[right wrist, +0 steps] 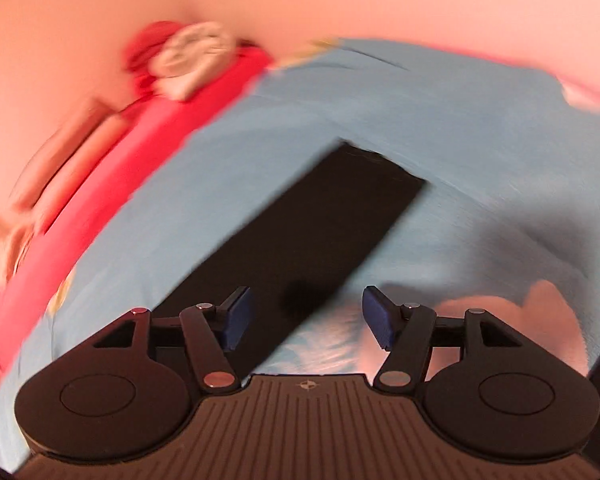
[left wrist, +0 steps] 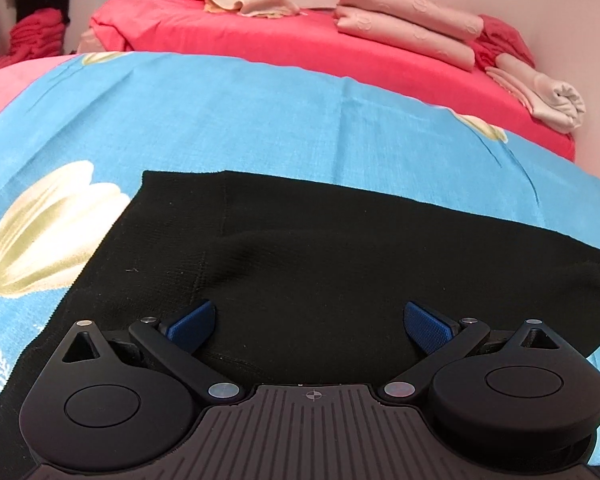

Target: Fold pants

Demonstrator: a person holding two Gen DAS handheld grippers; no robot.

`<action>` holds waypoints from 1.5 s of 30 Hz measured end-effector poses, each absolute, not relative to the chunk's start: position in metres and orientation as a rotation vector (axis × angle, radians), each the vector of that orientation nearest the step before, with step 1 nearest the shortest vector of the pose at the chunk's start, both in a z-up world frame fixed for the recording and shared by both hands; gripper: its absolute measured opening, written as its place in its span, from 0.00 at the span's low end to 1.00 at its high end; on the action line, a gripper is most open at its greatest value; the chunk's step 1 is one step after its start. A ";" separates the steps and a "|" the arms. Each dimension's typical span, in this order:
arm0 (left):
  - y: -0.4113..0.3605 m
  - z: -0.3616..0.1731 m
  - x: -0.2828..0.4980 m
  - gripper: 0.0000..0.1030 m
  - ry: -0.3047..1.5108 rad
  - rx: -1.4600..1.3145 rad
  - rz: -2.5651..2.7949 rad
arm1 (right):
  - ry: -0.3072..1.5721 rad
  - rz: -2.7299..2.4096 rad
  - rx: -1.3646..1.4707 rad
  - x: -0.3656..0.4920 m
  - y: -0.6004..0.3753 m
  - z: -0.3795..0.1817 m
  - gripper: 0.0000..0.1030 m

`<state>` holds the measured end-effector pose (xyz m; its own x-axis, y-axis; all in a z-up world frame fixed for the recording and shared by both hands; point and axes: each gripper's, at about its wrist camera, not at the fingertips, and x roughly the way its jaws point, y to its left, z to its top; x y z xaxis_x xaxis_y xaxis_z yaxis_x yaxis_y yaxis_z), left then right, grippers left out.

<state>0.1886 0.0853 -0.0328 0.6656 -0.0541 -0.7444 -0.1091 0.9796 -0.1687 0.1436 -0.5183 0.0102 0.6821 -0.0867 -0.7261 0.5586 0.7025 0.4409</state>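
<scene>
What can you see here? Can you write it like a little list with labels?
clothes: black pants, lying flat
under them: blue sheet with white flowers
behind: red bed cover with folded pink blankets
left gripper: open, over the pants, holding nothing
right gripper: open, holding nothing, above one edge of the pants
right view: blurry
folding: how far along cannot be told

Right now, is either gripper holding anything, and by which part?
Nothing held. Left gripper and right gripper both stand open over the black pants.
</scene>
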 end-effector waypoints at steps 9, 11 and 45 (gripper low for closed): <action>0.085 -0.033 0.190 1.00 0.837 -0.211 0.034 | 0.659 -0.309 0.639 0.190 -0.523 -0.005 0.11; 0.084 -0.033 0.190 1.00 0.837 -0.209 0.035 | 0.581 -0.331 0.572 0.189 -0.533 0.003 0.10; 0.077 -0.034 0.189 1.00 0.833 -0.176 0.050 | 0.721 -0.550 0.261 0.132 -0.508 0.028 0.85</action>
